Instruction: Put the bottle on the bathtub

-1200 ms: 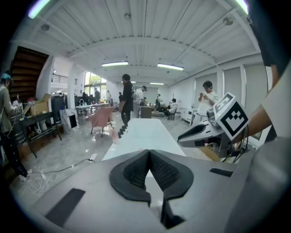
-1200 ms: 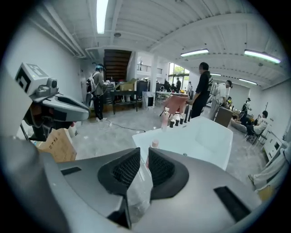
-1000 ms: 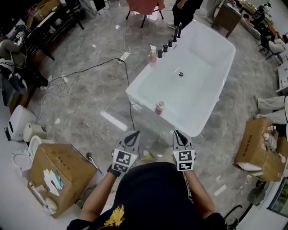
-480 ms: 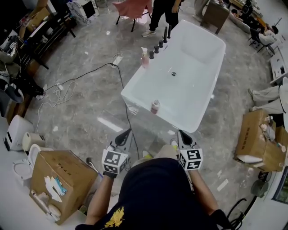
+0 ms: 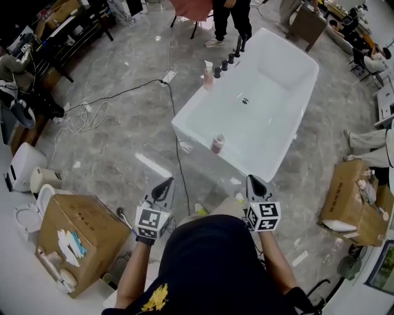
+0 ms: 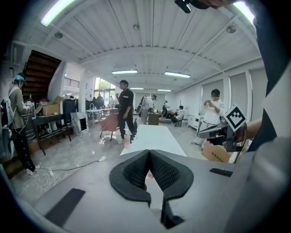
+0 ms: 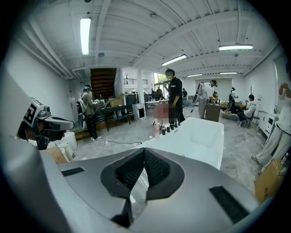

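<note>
The white bathtub (image 5: 277,74) stands on the grey floor ahead of me. A small pink bottle (image 5: 217,144) sits upright on its near left rim. A pink pump bottle (image 5: 209,73) stands farther along that rim beside black tap fittings (image 5: 229,59). My left gripper (image 5: 165,183) and right gripper (image 5: 252,180) are held close to my body, short of the tub, both shut with nothing in them. In the left gripper view the gripper (image 6: 149,153) points at the bathtub (image 6: 154,139). In the right gripper view the gripper (image 7: 144,150) faces the bathtub (image 7: 200,134) and the pump bottle (image 7: 157,130).
A cardboard box (image 5: 83,231) sits at my left, another box (image 5: 351,197) at the right. A black cable (image 5: 123,93) and a power strip (image 5: 167,77) lie left of the tub. A person (image 5: 231,18) stands at the far end. White fixtures (image 5: 24,166) line the left wall.
The view has swayed a little. My left gripper has drifted left and slightly down; the right one has stayed close to my body. Both remain shut, and the bottle has not moved.
</note>
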A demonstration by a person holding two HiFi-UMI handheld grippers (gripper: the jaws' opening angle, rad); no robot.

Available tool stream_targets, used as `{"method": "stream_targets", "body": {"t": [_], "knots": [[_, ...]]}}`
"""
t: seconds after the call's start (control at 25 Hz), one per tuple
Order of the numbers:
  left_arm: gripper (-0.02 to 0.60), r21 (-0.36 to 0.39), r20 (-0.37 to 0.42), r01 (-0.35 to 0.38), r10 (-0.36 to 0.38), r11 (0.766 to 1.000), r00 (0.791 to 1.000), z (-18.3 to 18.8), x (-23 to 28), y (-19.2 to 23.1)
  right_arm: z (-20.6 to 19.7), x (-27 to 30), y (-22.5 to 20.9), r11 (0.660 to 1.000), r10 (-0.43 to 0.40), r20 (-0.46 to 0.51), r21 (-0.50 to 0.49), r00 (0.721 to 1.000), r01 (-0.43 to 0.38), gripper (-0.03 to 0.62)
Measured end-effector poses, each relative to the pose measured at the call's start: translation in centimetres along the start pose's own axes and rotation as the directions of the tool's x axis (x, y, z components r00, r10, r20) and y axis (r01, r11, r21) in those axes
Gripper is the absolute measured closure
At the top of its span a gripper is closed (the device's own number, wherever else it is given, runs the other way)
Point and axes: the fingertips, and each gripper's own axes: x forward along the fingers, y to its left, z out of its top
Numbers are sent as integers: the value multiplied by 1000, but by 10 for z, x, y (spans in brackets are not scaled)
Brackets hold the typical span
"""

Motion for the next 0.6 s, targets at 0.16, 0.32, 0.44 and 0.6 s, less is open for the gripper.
{"method": "stream_targets", "body": {"t": [0.16,0.32,0.44,0.6], "knots": [[563,41,-1,-17,17,999,1000,0,3,-2,-6,-1,1,1000,8,-12,5,1000,-8,592],[563,56,12,-15,14,998,1000,4,6,-5,-10,-2,-1,1000,5,-20,11,1000,-4,592],[563,57,6,-14,14,998,1000,1,7,-5,-10,-1,-2,1000,4,-21,12,1000,-4,592],[563,52,-6,-23,23,998,1000,-5,5,-3,-9,-1,-4,1000,10,-22,7,1000,-9,592]]}}
